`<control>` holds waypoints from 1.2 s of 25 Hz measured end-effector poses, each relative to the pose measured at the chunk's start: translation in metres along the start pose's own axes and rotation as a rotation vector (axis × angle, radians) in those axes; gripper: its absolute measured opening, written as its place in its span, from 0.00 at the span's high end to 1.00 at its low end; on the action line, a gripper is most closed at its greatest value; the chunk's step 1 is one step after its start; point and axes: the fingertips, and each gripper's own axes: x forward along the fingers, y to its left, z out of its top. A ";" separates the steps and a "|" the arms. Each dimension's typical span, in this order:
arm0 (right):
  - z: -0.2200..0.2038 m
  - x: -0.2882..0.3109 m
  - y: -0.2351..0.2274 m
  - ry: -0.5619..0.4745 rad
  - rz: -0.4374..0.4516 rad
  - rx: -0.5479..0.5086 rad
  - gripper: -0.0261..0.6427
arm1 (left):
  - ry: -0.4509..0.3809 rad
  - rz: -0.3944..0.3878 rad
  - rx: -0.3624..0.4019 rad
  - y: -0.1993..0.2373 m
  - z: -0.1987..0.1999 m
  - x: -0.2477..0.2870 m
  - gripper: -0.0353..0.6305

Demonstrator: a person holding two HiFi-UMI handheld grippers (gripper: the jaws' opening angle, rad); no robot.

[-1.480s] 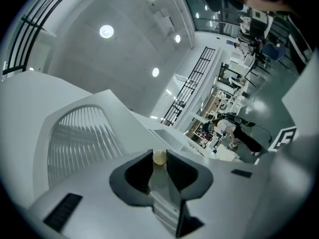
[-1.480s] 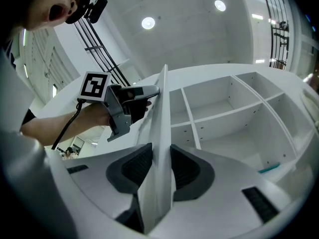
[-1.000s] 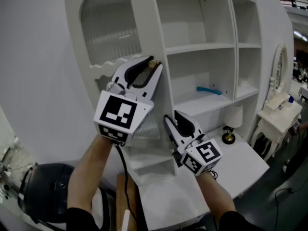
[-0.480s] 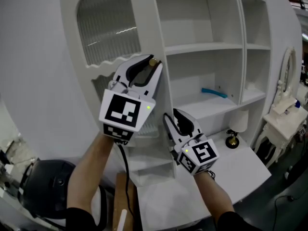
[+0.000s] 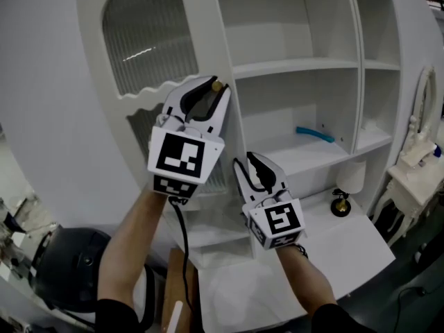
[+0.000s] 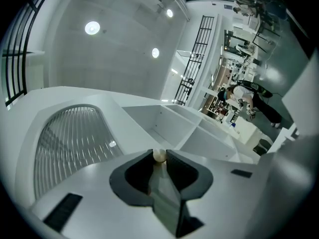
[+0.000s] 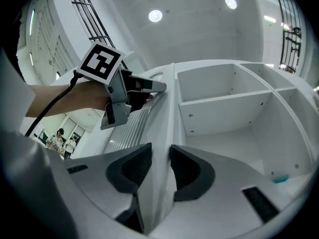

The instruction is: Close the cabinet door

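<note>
The cabinet door (image 5: 201, 33) is swung open from the cabinet (image 5: 291, 68). Its knob (image 6: 159, 155) is clasped by the left hand-held gripper (image 5: 209, 90). Lower down, its free edge is clamped by the right hand-held gripper (image 7: 160, 154).

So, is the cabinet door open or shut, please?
Open: the door stands swung out to the left, leaving the shelves uncovered.

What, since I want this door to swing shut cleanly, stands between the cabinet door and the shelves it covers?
Nothing visible. The cabinet door is gripped at its edge by the left gripper and right gripper; the blue object lies well back on its shelf, off the door's path.
</note>
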 end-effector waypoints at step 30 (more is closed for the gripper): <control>-0.024 0.041 -0.022 -0.005 0.038 0.070 0.78 | 0.048 0.101 0.016 0.014 -0.035 0.034 0.81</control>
